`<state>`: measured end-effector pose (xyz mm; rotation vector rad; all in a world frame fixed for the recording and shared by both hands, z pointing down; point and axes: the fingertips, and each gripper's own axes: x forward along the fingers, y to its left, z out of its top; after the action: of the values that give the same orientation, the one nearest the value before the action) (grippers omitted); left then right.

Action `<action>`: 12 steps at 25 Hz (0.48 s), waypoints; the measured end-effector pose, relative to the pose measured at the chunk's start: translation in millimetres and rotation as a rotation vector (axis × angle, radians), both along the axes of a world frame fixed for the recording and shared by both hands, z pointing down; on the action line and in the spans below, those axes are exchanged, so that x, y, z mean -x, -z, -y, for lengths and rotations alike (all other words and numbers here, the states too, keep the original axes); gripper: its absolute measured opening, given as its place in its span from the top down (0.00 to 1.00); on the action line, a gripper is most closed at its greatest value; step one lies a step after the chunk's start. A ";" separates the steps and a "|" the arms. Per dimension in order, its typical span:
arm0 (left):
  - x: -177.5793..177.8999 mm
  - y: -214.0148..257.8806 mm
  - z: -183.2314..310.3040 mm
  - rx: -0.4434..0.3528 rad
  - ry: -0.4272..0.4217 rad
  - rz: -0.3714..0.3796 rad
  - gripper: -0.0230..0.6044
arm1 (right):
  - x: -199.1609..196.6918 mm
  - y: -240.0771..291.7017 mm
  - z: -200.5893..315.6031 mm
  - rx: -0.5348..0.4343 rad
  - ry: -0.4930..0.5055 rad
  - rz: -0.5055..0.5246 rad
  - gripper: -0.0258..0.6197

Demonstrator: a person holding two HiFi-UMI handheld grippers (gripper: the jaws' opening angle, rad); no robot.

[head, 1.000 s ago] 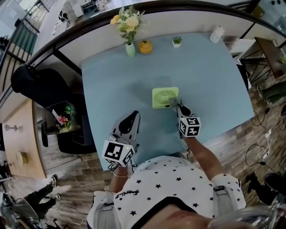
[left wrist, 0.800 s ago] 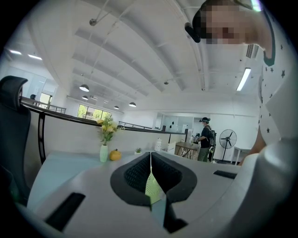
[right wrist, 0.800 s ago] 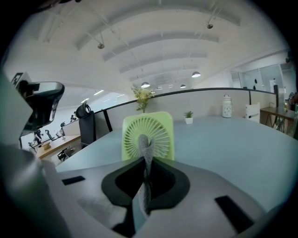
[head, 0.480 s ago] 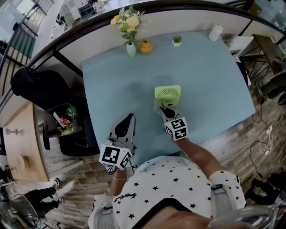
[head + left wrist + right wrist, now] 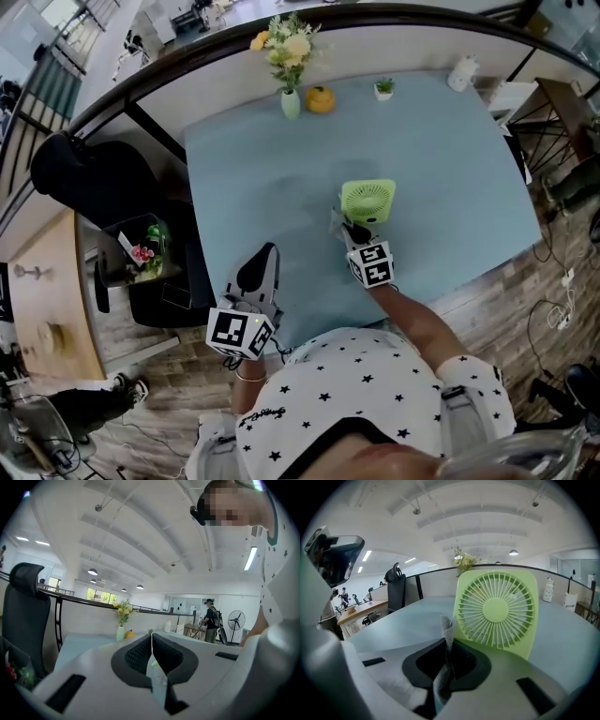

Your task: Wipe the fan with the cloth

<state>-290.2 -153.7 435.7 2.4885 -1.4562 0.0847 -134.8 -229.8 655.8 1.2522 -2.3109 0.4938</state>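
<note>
Two tongs are in play, one in each hand. The person's right forearm reaches forward over the near edge of the blue counter (image 5: 244,169), and the right tongs (image 5: 349,228) point away from the body toward the fan (image 5: 367,201). The left tongs (image 5: 266,251) are held low at the near left edge of the counter, well apart from the fan. They are tilted upward, so the ceiling fills much of the left gripper view.

The right tongs are pinched on the cloth (image 5: 447,634), a grey strip that stands up between the two jaws and rises past their tips. The top of the cloth lies just in front of the fan's lower left edge; whether it touches the fan cannot be told. The left tongs are pressed together, the two dark pads meeting along a thin line with nothing between them.

The fan is small, square and light green. It stands upright right of the counter's middle, and its round grille faces the right tongs. Along the far edge of the counter stand a pale vase of yellow flowers (image 5: 291,101), a small orange ornament (image 5: 321,98), a tiny potted plant (image 5: 384,89) and, at the far right corner, a white container (image 5: 461,71). A black chair (image 5: 80,178) sits off the counter's left side.
</note>
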 end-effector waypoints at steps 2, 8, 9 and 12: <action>3.7 -1.6 1.0 0.005 0.009 -0.002 0.92 | -4.6 -1.6 2.4 0.002 -0.014 -0.005 0.93; -2.4 -1.5 4.8 0.008 0.004 0.003 0.92 | -21.4 -6.6 6.1 0.009 -0.033 -0.022 0.93; -3.7 -2.1 5.2 0.010 0.004 0.005 0.92 | -24.4 -7.4 6.9 0.009 -0.037 -0.023 0.93; -8.6 -3.1 5.7 0.014 0.009 0.004 0.92 | -35.1 -9.0 6.8 0.013 -0.047 -0.025 0.93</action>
<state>-281.6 -159.3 438.8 2.4716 -1.4628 0.0981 -99.7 -236.6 664.8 1.3011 -2.2585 0.5056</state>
